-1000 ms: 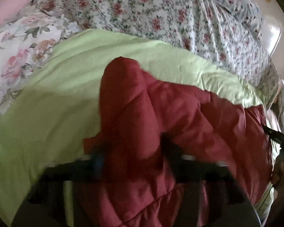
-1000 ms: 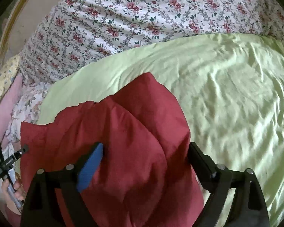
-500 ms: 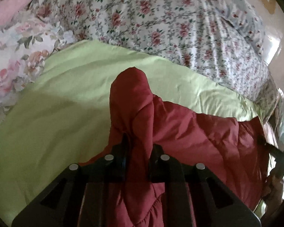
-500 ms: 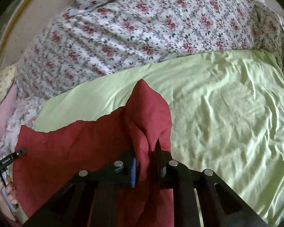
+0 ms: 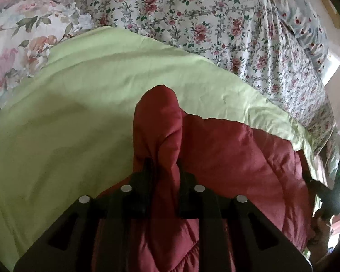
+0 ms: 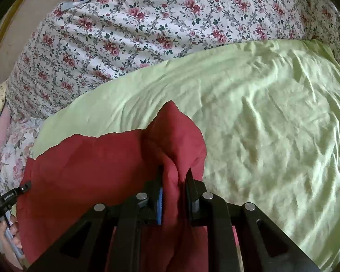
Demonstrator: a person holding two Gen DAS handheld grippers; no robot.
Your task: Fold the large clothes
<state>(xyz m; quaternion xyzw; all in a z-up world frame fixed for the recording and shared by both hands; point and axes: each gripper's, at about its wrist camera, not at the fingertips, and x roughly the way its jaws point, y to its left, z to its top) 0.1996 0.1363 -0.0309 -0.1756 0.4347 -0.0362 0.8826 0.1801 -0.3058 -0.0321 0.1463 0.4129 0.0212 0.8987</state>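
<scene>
A red quilted garment [image 5: 226, 154] lies on a light green sheet [image 5: 79, 113]. My left gripper [image 5: 164, 165] pinches a raised fold of it at one corner; the pads still press the cloth while the jaws are opening slightly. In the right wrist view the same red garment [image 6: 90, 170] stretches to the left, and my right gripper [image 6: 175, 170] is shut on a bunched fold at its other corner. A hand [image 6: 11, 238] holding the left gripper's black body shows at that view's left edge.
The green sheet [image 6: 260, 124] spreads wide and wrinkled to the right. Beyond it a rose-patterned bedspread [image 6: 147, 34] covers the bed up to the wall. A larger-flowered pillow [image 5: 15, 45] lies at the far left.
Both grippers have closed from wide open onto folds of the red garment. The pinched corners now stand up in peaks, and both views have shifted slightly forward over the green sheet.
</scene>
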